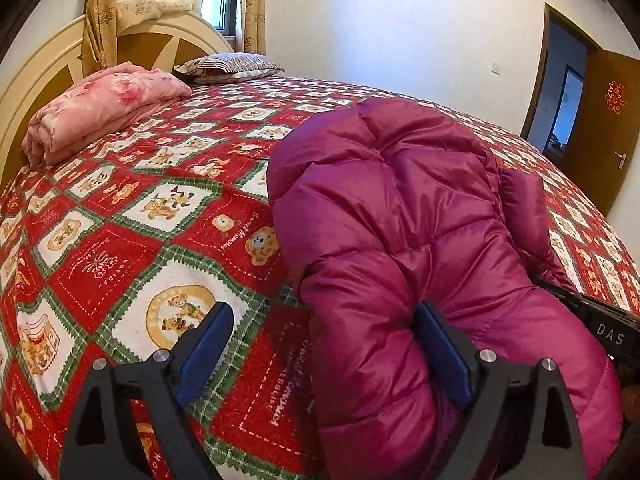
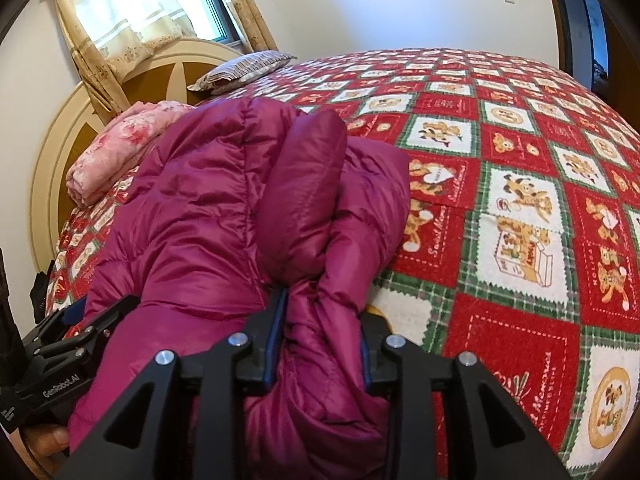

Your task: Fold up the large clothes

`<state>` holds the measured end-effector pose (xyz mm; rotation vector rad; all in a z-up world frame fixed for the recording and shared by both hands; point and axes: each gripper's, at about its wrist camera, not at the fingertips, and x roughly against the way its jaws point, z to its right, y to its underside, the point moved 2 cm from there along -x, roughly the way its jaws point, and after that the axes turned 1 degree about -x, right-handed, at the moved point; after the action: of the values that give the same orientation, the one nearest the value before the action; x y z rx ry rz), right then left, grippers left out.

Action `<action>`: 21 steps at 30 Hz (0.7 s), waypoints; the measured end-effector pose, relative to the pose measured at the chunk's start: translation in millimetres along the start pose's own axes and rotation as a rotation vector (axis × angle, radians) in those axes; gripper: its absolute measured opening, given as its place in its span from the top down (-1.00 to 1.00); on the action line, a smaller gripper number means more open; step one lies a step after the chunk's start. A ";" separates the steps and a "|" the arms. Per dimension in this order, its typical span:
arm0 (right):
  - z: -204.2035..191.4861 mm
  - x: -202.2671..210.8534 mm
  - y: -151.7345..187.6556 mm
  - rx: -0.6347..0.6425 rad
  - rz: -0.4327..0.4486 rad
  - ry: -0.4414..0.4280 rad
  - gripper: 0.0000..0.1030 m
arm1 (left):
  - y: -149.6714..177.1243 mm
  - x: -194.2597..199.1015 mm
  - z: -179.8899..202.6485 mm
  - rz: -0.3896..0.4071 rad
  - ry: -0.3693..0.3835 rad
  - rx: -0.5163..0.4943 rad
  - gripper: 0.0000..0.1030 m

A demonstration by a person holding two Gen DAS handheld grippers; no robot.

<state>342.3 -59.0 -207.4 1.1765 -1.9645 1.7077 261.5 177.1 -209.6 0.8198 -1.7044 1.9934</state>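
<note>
Both hand-held grippers sat at the near edge of a magenta down jacket (image 1: 392,216) heaped on a bed with a red, green and white bear-print blanket (image 1: 132,216).

The left gripper (image 1: 324,344) stood spread wide, its blue-padded fingers (image 1: 204,348) well apart. The left-side finger hovered over bare blanket, clear of the jacket; the right-side finger lay against a puffy fold of the jacket, but nothing was pinched between the two.

The right gripper (image 2: 324,340) was only partly parted, with a crumpled bunch of jacket fabric filling the gap between its fingers. The left-side blue pad pressed on the cloth. The right-side pad was mostly buried by the fabric, so contact on that side was hard to judge, though the bunch looked squeezed.

From the right wrist view, the left gripper's black frame showed at the lower left beyond the jacket, with a fingertip of the person (image 2: 52,440) just below it, cut off by the edge. The jacket's sleeves and hem could not be sorted out in the heap.

Beyond the grippers, ahead and to the left, a folded pink quilt (image 1: 100,112) and a striped pillow (image 1: 228,66) lay by the curved headboard (image 1: 36,76), the quilt partly hidden behind the jacket in the right wrist view. Far right, an open wooden door (image 1: 604,128) was clipped by the lens rim.
</note>
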 end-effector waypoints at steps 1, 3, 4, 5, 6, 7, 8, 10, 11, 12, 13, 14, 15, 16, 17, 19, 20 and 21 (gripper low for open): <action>-0.5 0.1 -0.6 0.003 0.000 0.002 0.31 | -0.4 0.8 0.1 0.000 -0.003 0.002 -0.80; -1.8 3.0 -2.8 0.008 0.003 0.008 0.29 | -2.5 4.2 0.4 -0.002 -0.015 0.005 -0.79; -3.0 5.0 -3.7 0.013 0.006 0.010 0.29 | -3.1 7.0 1.1 -0.004 -0.022 0.002 -0.79; -4.3 10.1 -5.7 0.019 0.014 0.016 0.29 | -5.4 12.4 2.4 -0.004 -0.035 -0.008 -0.79; -5.8 14.2 -6.9 0.021 0.022 0.019 0.28 | -7.5 18.9 3.3 0.003 -0.047 -0.016 -0.79; -6.6 19.0 -8.5 0.020 0.029 0.020 0.27 | -8.8 24.8 3.7 0.011 -0.056 -0.019 -0.79; -6.8 25.7 -9.7 0.015 0.037 0.022 0.15 | -12.3 37.2 4.0 0.025 -0.067 -0.018 -0.79; -5.7 51.6 -11.8 -0.001 0.085 0.021 -0.10 | -19.7 63.2 4.4 0.058 -0.064 -0.003 -0.79; -6.9 67.0 -11.9 0.008 0.114 0.033 -0.11 | -22.4 75.5 4.6 0.073 -0.066 0.002 -0.79; -8.5 84.1 -11.3 0.028 0.139 0.059 -0.11 | -27.1 95.0 6.4 0.097 -0.072 0.005 -0.79; -9.8 96.6 -10.7 0.043 0.153 0.077 -0.11 | -31.1 117.4 9.0 0.124 -0.076 0.005 -0.79; -10.0 121.3 -7.9 0.059 0.177 0.098 -0.11 | -33.7 133.1 11.5 0.149 -0.075 0.007 -0.79; -9.5 144.2 -4.5 0.061 0.205 0.104 -0.11 | -35.4 162.5 16.6 0.200 -0.062 0.005 -0.79; -9.9 164.6 -1.7 0.062 0.230 0.112 -0.12 | -35.4 178.5 20.3 0.224 -0.057 0.001 -0.79; -9.6 186.8 2.9 0.063 0.256 0.129 -0.18 | -34.3 204.3 26.6 0.260 -0.054 -0.009 -0.79; -10.3 227.6 13.0 0.058 0.304 0.148 -0.23 | -31.3 239.8 34.7 0.315 -0.056 -0.019 -0.79; -11.4 246.7 17.3 0.057 0.329 0.146 -0.25 | -29.2 255.2 38.9 0.337 -0.051 -0.026 -0.79; -12.6 264.1 21.4 0.058 0.351 0.156 -0.28 | -28.0 265.6 41.5 0.350 -0.051 -0.033 -0.79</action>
<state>157.5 -150.3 -40.4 0.7176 -2.1305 1.9678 86.8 121.0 -11.1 0.5967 -2.0199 2.1724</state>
